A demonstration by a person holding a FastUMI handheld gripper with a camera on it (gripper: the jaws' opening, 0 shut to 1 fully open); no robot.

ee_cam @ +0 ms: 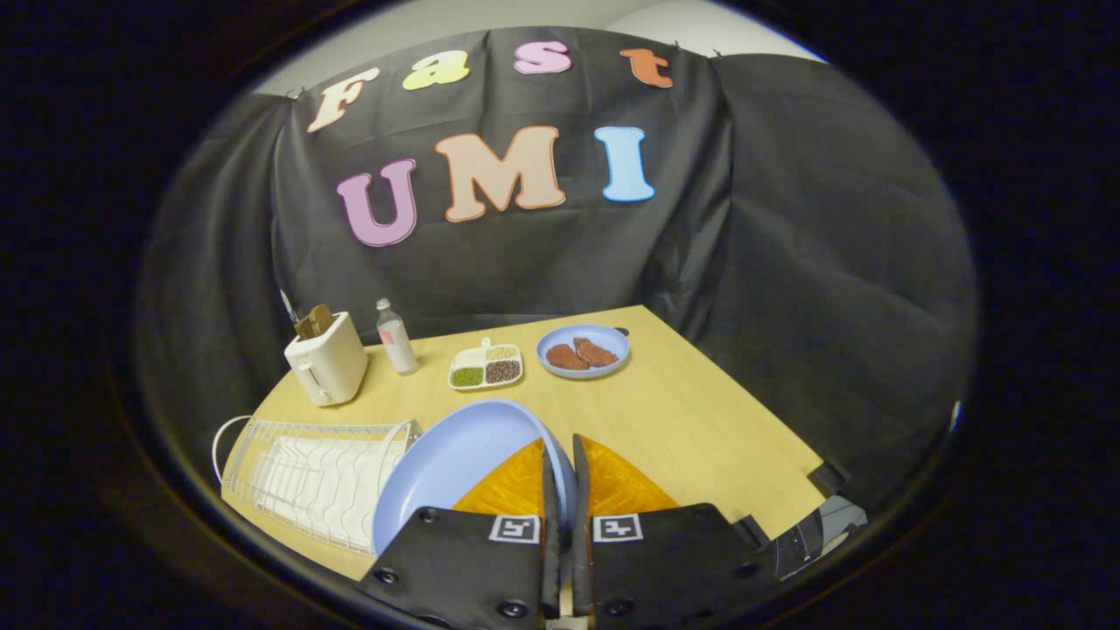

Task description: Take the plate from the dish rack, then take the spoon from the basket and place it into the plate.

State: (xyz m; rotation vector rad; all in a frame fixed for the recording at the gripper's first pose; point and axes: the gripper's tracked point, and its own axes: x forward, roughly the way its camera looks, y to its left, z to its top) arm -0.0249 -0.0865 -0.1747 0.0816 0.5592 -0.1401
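A pale blue plate hangs tilted above the table, its rim pinched between my fingers. My gripper is shut on that rim, with the plate spreading out to the left of the fingers. The white wire dish rack lies to the left of the plate, its slots bare. An orange basket sits under and just beyond the fingers, partly hidden by the plate and the gripper body. I cannot make out the spoon inside it.
On the wooden table beyond the fingers stand a white toaster with toast, a small bottle, a white divided dish of beans, and a second blue plate holding brown pieces.
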